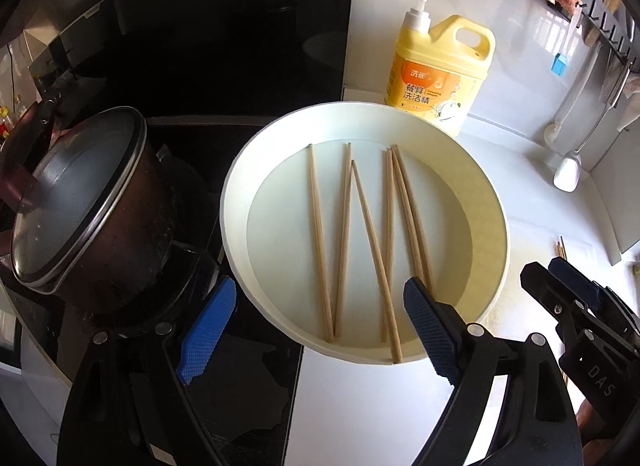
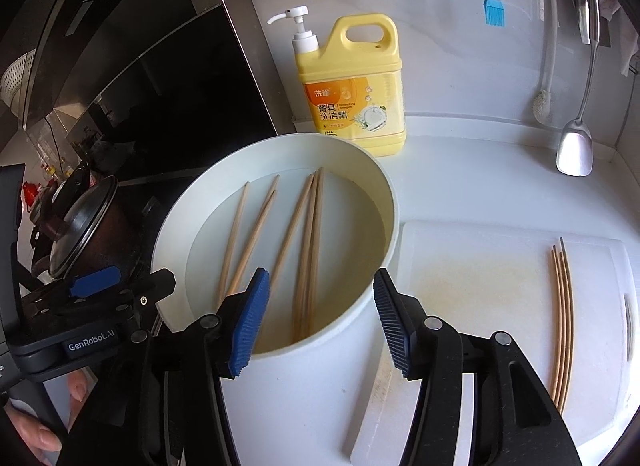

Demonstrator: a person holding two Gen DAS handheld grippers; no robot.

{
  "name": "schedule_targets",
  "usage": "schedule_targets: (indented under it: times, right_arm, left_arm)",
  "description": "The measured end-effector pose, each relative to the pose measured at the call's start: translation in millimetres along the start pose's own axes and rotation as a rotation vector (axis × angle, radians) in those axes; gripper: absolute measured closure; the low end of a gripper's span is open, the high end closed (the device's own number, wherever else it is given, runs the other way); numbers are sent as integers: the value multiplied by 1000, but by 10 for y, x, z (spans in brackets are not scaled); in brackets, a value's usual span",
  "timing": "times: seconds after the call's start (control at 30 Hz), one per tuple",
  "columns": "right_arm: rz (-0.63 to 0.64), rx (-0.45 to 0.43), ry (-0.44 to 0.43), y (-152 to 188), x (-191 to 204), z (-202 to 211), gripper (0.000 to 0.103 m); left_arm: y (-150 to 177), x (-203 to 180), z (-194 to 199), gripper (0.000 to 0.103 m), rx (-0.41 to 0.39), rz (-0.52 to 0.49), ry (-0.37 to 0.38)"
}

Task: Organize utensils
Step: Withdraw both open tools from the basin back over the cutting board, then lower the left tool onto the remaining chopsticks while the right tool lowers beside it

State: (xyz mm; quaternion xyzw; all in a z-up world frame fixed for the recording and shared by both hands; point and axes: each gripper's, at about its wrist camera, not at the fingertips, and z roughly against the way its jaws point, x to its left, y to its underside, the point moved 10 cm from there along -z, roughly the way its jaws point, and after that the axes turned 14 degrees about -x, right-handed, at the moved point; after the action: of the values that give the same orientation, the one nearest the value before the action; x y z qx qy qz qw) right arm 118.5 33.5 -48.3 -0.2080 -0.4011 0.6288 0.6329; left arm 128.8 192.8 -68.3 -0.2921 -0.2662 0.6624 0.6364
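Note:
A white round basin (image 1: 505,234) (image 2: 304,386) sits on the counter with several wooden chopsticks (image 1: 344,234) (image 2: 306,250) lying loose on its bottom. Right of it, a few more chopsticks (image 2: 564,326) lie side by side on a white cutting board (image 2: 480,286). My left gripper (image 1: 320,284) is open over the basin's near rim with nothing between its blue pads. My right gripper (image 2: 320,274) is also open and empty, above the basin's near right rim. Each gripper shows at the edge of the other's view, the right gripper (image 1: 560,282) and the left gripper (image 2: 96,282).
A dark pot with a glass lid (image 1: 80,201) (image 2: 80,221) stands on the black stove left of the basin. A yellow detergent pump bottle (image 1: 440,69) (image 2: 356,81) stands behind it. A metal spatula (image 2: 575,149) and a blue brush (image 2: 494,11) hang on the wall.

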Motion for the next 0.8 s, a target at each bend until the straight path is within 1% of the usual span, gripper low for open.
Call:
schedule_targets:
  times: [0.13, 0.33, 0.6, 0.8]
  right_arm:
    - [-5, 3, 6, 80, -194, 206, 45]
    - [-13, 6, 26, 208, -552, 560, 40]
    - [-56, 9, 84, 377, -1251, 993, 39]
    - [-81, 10, 110, 485, -1735, 1245, 39]
  left_arm:
    - [108, -220, 103, 17, 3, -11, 12]
    - [262, -637, 262, 15, 5, -31, 44]
    - [475, -1294, 445, 13, 12, -66, 95]
    - [641, -1813, 542, 13, 20, -95, 120]
